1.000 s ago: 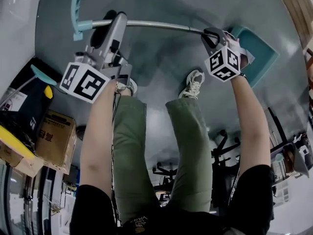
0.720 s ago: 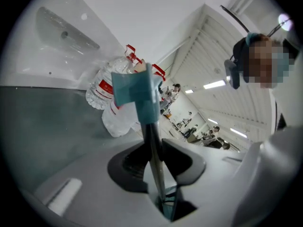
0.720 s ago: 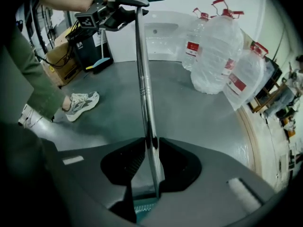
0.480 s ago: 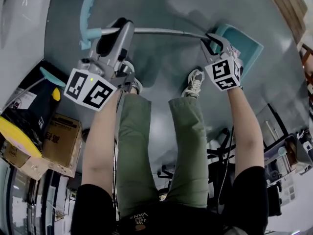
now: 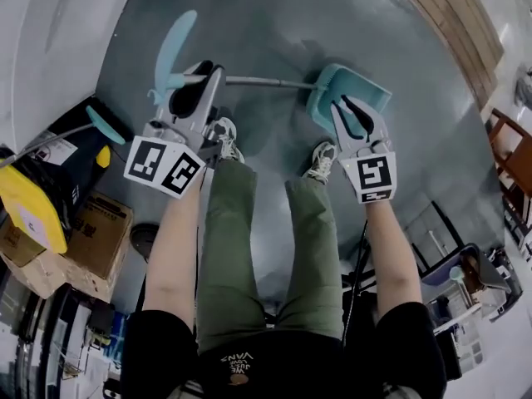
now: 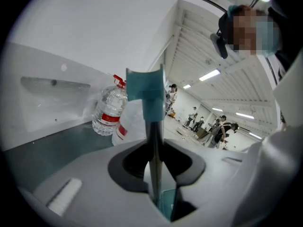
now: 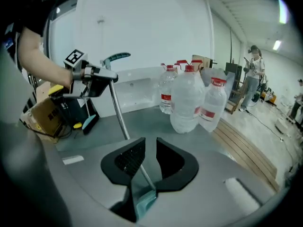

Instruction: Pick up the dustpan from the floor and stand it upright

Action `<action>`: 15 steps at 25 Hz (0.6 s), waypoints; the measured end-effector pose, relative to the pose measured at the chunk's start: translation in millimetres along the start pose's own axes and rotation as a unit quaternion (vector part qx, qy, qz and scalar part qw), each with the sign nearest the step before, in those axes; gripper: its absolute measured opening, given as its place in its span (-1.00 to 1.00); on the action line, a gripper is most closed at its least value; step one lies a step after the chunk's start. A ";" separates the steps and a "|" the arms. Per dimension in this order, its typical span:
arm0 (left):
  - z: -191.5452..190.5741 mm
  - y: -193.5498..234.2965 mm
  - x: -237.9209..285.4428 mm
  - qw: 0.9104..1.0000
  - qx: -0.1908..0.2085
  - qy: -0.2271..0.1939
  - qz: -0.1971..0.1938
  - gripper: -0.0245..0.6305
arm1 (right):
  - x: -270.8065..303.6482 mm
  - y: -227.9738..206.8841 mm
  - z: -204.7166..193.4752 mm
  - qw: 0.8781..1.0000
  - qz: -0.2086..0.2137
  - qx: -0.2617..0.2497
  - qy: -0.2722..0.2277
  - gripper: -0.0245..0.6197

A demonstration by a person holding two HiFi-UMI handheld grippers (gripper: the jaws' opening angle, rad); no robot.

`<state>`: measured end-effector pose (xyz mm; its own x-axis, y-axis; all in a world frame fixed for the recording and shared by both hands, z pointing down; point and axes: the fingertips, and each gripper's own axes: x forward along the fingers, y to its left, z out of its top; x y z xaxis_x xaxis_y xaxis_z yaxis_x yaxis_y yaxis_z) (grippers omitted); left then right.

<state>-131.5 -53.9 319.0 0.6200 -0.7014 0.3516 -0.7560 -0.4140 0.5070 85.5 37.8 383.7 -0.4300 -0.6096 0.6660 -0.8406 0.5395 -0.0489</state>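
Note:
The dustpan has a teal pan (image 5: 353,91), a metal pole (image 5: 266,81) and a teal handle (image 5: 172,48). It hangs above the grey floor, with the pole roughly level in the head view. My left gripper (image 5: 208,77) is shut on the pole just below the handle. In the left gripper view the pole (image 6: 152,141) runs up between the jaws of the left gripper (image 6: 152,148) to the handle (image 6: 144,91). My right gripper (image 5: 349,108) is shut on the pole next to the pan. In the right gripper view the pole (image 7: 118,110) passes between that gripper's (image 7: 150,148) jaws.
Large water bottles (image 7: 189,103) stand by a white wall, beside wooden planks (image 5: 449,19). At the left are a cardboard box (image 5: 100,231), a yellow and black bin (image 5: 37,202) and a teal brush (image 5: 104,123). The person's shoes (image 5: 320,160) are below the pole. People stand far off.
Both grippers have risen with the dustpan, and the floor now lies farther below. The pan end has swung up and in toward the right gripper.

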 end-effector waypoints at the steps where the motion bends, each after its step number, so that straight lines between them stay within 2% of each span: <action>1: 6.6 4.4 -7.0 1.000 0.003 -0.002 0.006 -0.51 | -1.7 8.5 15.3 1.000 0.007 0.002 -0.008 -0.70; 4: 26.9 19.3 -29.6 0.999 0.011 -0.010 0.028 -0.51 | -8.8 35.8 61.7 0.999 0.038 -0.007 -0.020 -0.70; 8: 55.9 39.6 -61.4 0.998 0.028 -0.022 0.055 -0.51 | -18.7 65.0 127.0 0.996 0.068 -0.008 -0.061 -0.70; 11: 76.9 55.1 -86.1 0.996 0.042 -0.032 0.068 -0.51 | -24.0 77.3 174.0 0.992 0.080 0.009 -0.100 -0.70; 15: 98.2 83.1 -119.1 0.993 0.066 -0.040 0.094 -0.51 | -27.6 94.4 218.5 0.989 0.083 0.011 -0.126 -0.70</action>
<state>-288.8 -61.7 242.0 0.4505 -0.8151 0.3642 -0.8810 -0.3399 0.3291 -53.9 -21.4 198.1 -0.6287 -0.6401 0.4417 -0.7571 0.6334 -0.1597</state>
